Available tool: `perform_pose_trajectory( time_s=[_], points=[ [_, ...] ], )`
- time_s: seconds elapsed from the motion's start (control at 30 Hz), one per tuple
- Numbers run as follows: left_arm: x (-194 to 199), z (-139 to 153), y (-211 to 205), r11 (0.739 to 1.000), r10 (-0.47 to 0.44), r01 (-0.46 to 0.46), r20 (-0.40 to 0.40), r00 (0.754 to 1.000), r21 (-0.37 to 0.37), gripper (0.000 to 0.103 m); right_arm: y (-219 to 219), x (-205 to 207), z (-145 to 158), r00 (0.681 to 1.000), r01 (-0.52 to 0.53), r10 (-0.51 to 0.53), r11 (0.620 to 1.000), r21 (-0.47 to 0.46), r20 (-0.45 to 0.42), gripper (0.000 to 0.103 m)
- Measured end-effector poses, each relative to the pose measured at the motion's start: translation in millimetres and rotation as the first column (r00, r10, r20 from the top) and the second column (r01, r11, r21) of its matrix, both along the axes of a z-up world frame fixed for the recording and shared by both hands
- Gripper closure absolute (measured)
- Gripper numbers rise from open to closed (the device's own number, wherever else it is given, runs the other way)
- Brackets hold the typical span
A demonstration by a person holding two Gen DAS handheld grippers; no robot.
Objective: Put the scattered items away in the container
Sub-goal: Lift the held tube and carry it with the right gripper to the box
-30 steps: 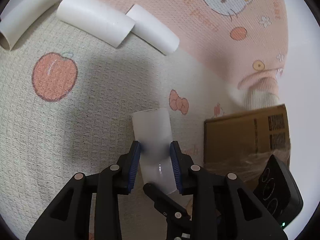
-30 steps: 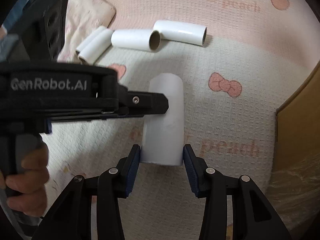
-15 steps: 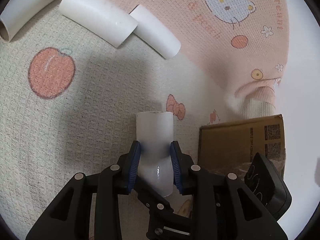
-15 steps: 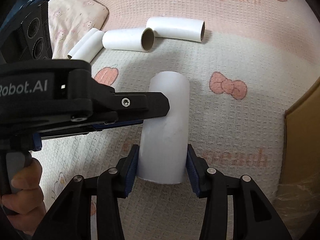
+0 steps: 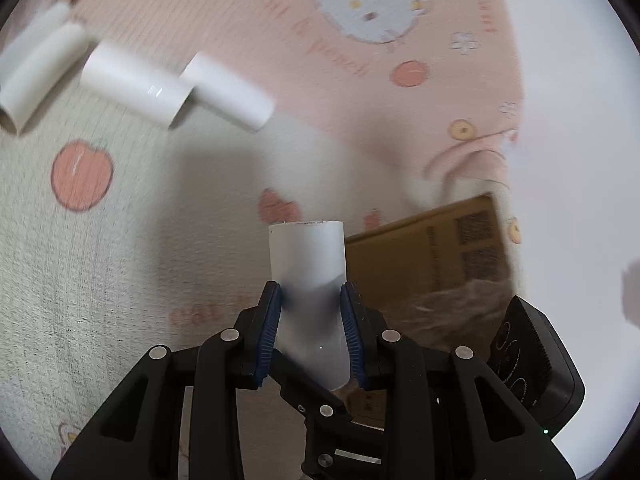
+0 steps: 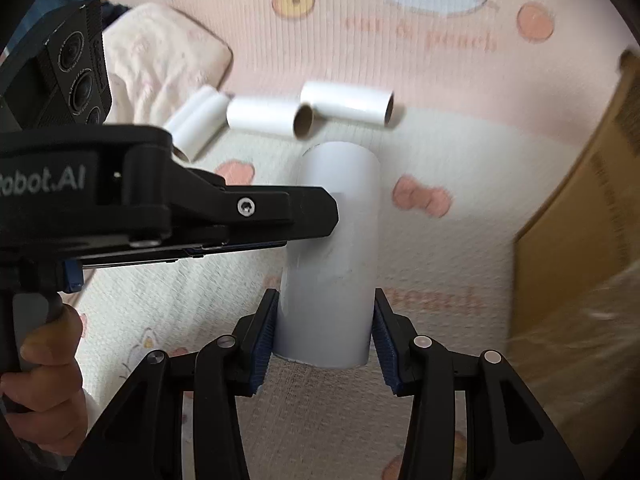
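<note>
where claws (image 6: 323, 336) clamp: tube (image 6: 334, 248) off mat (image 6: 460, 152)

White cardboard tubes and a brown carton on a printed blanket

One white tube (image 6: 332, 248) is held lengthwise off the blanket, smooth and glossy, its far end slightly frayed in the left wrist view (image 5: 307, 296). Four more white tubes lie in a loose row farther back: a pair side by side (image 6: 198, 124), one showing its brown cardboard core (image 6: 268, 116), and one just beside it (image 6: 348, 108), roughly end to end. The cardboard box (image 6: 580, 216), brown with printed labels, stands at the right, well apart from the row.
</note>
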State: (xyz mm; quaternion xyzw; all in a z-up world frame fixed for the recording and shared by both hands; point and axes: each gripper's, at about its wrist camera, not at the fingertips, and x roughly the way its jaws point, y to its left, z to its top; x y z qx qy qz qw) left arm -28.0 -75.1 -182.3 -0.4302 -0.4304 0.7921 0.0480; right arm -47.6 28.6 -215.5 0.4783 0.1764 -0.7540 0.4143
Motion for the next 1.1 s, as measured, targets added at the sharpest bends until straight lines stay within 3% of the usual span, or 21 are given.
perform_pose_trajectory(
  time_s=[0.2, 0.73, 0.87, 1.1],
  points=[
    [8, 35, 7, 1.000, -0.007, 0.008, -0.042, 0.999, 0.020, 0.070, 2, 16, 35, 0.997, 0.020, -0.021, 1.000, -0.019, -0.080, 0.061],
    [5, 121, 47, 0.994, -0.107, 0.101, -0.165, 0.980, -0.041, 0.070, 49, 20, 116, 0.973, 0.055, -0.071, 0.996, -0.074, -0.221, 0.061],
    [5, 146, 63, 0.987, -0.149, 0.131, -0.239, 0.960, -0.091, 0.070, 66, 27, 141, 0.957, 0.065, -0.092, 0.992, -0.108, -0.274, 0.061],
    [-6, 166, 94, 0.972, -0.203, 0.159, -0.271, 0.941, -0.175, 0.070, 87, 26, 161, 0.930, 0.114, -0.147, 0.987, -0.115, -0.338, 0.061]
  ],
)
